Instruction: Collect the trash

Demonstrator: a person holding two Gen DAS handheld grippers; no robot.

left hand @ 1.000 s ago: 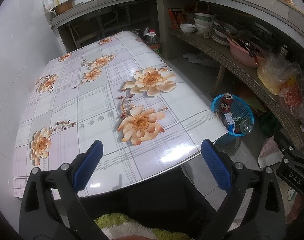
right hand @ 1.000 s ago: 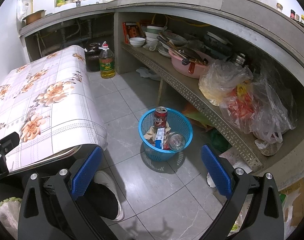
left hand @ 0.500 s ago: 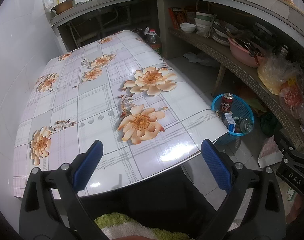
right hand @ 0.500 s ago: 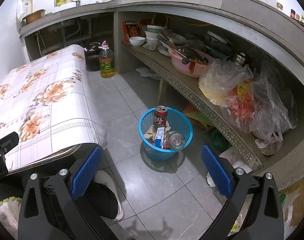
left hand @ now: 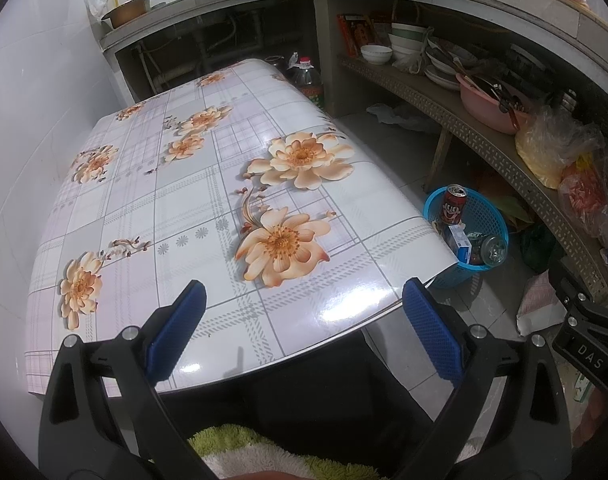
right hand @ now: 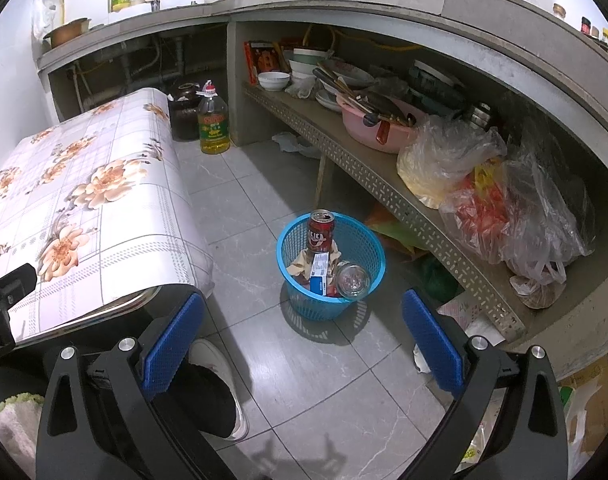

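Holding nothing, the left gripper (left hand: 301, 316) and the right gripper (right hand: 301, 328) both stand with jaws wide apart. Left gripper: over the near edge of the flowered tabletop (left hand: 191, 184), which carries no visible trash. Right gripper: above the floor (right hand: 239, 200), aimed toward the blue basket (right hand: 368, 256) standing just off the tabletop's near right corner. Basket contents: red can (right hand: 320, 231), upright; small blue-and-white carton (right hand: 319, 270); clear glass jar (right hand: 352, 280), tilted on its side; crumpled paper (right hand: 299, 264). Handling, by judgement: can light, thin-walled, easily dented, best taken across its mid-body; jar heavier, slippery, breakable; basket light, flexible, best gripped at its rim.
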